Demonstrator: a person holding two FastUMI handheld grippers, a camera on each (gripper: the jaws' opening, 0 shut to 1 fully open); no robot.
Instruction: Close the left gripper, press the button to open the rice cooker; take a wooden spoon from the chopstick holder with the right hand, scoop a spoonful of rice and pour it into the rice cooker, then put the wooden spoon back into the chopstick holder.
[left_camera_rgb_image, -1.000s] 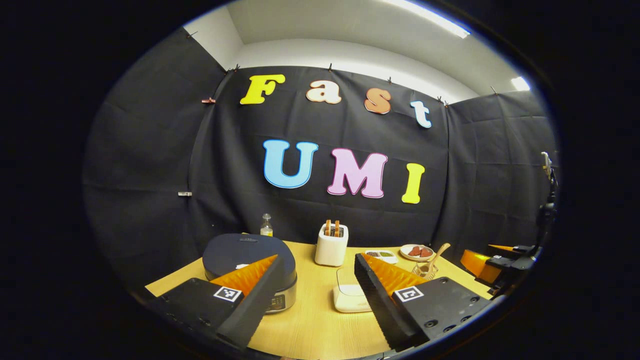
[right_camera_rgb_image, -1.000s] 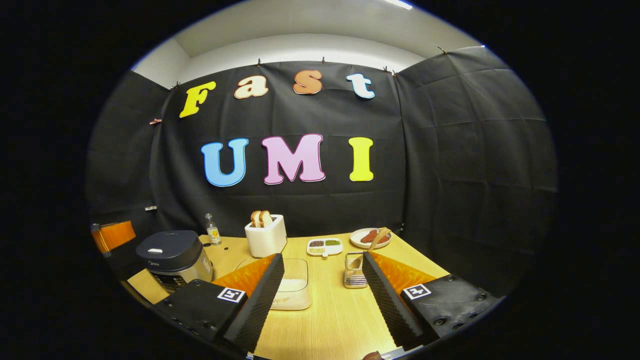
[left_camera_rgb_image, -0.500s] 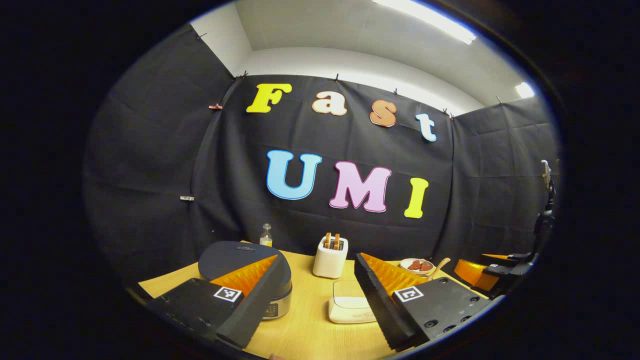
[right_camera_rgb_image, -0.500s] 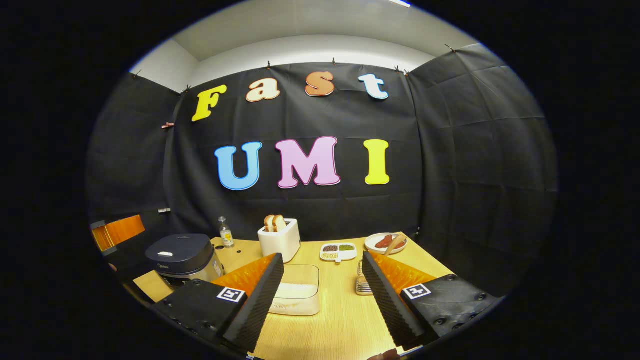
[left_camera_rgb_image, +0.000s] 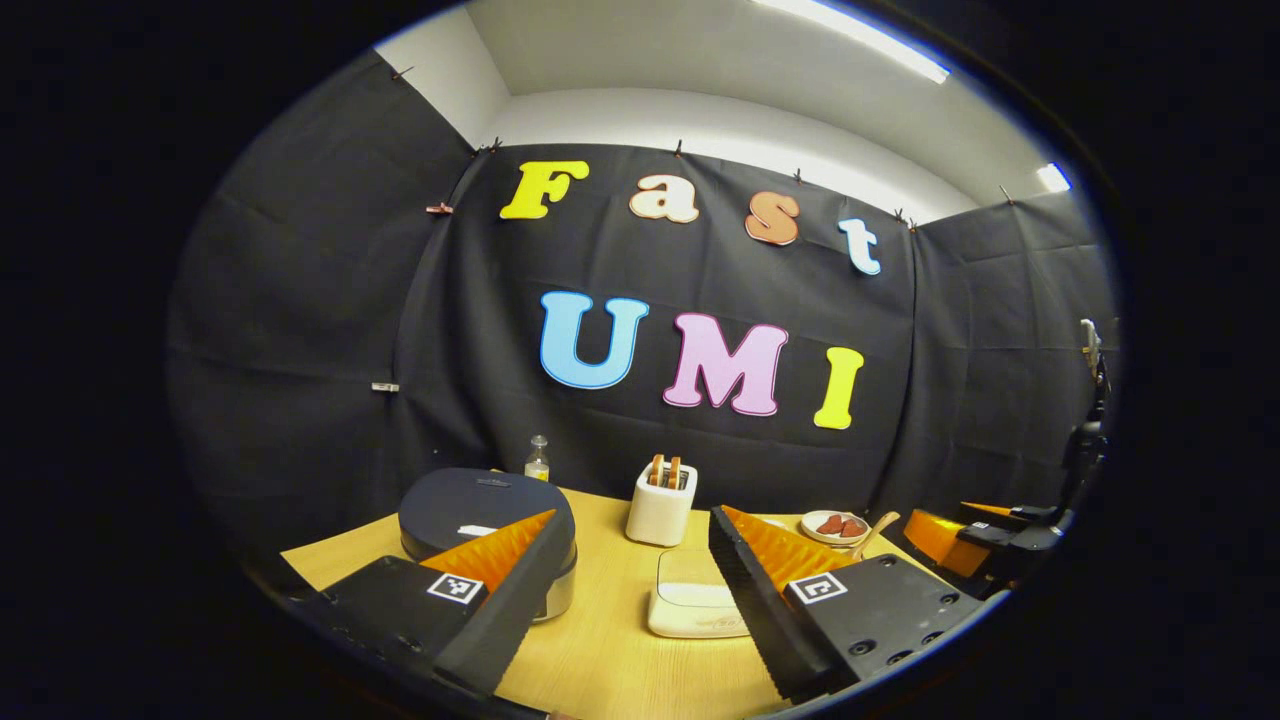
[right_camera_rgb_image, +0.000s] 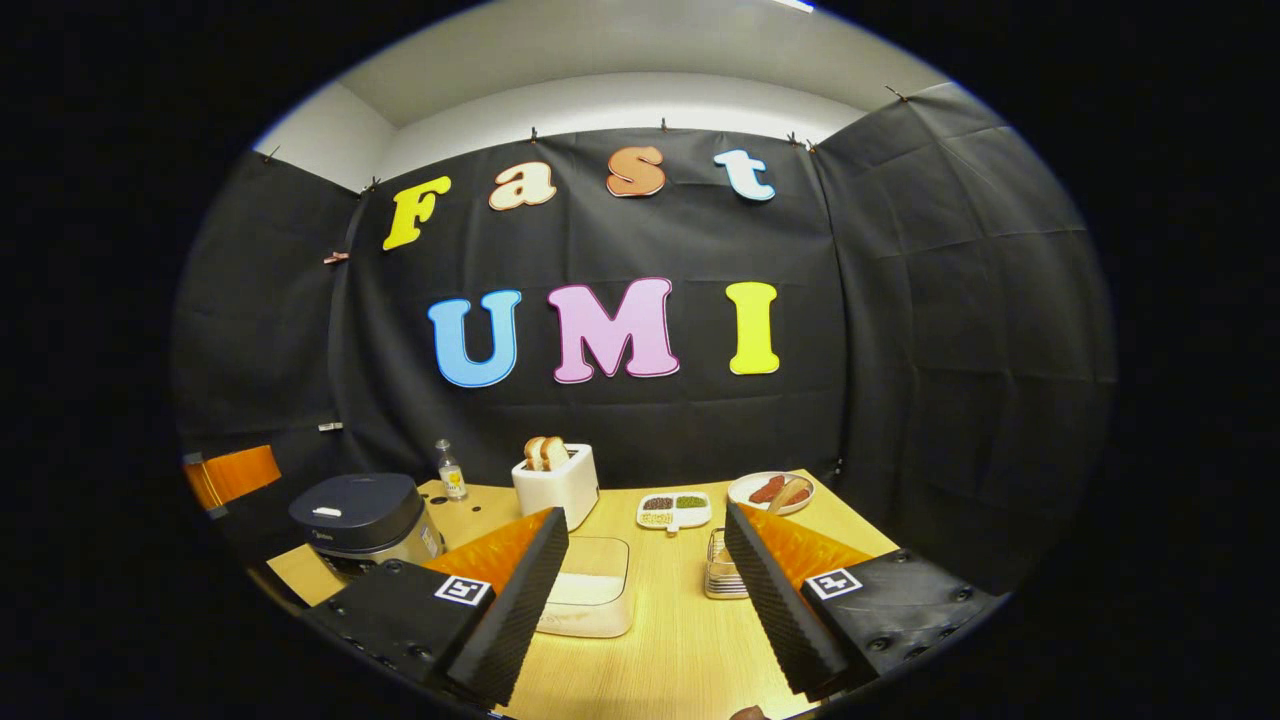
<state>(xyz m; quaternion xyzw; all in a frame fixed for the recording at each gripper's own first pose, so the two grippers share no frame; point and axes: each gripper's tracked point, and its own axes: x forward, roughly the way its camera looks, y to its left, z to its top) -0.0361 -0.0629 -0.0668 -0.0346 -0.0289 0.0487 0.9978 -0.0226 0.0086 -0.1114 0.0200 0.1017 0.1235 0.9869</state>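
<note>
The dark-lidded rice cooker (left_camera_rgb_image: 470, 503) stands shut on the wooden table, just behind my left gripper's left finger. My left gripper (left_camera_rgb_image: 625, 592) is open and holds nothing. In the right gripper view the cooker (right_camera_rgb_image: 352, 508) sits at the far left. The wire chopstick holder (right_camera_rgb_image: 718, 578) stands just left of the right finger, and the wooden spoon (right_camera_rgb_image: 790, 491) leans out of it toward the plate. A clear box of white rice (right_camera_rgb_image: 594, 590) lies between the fingers of my right gripper (right_camera_rgb_image: 645, 592), which is open and empty.
A white toaster (right_camera_rgb_image: 556, 480) with bread, a small bottle (right_camera_rgb_image: 450, 470), a divided dish (right_camera_rgb_image: 675, 510) and a plate of food (right_camera_rgb_image: 765, 490) line the table's back. The other gripper (left_camera_rgb_image: 975, 545) shows at the right of the left gripper view.
Both views have tilted up a little, so the table sits lower in frame. The right gripper's view has also swung slightly left. Both grippers stay open and empty.
</note>
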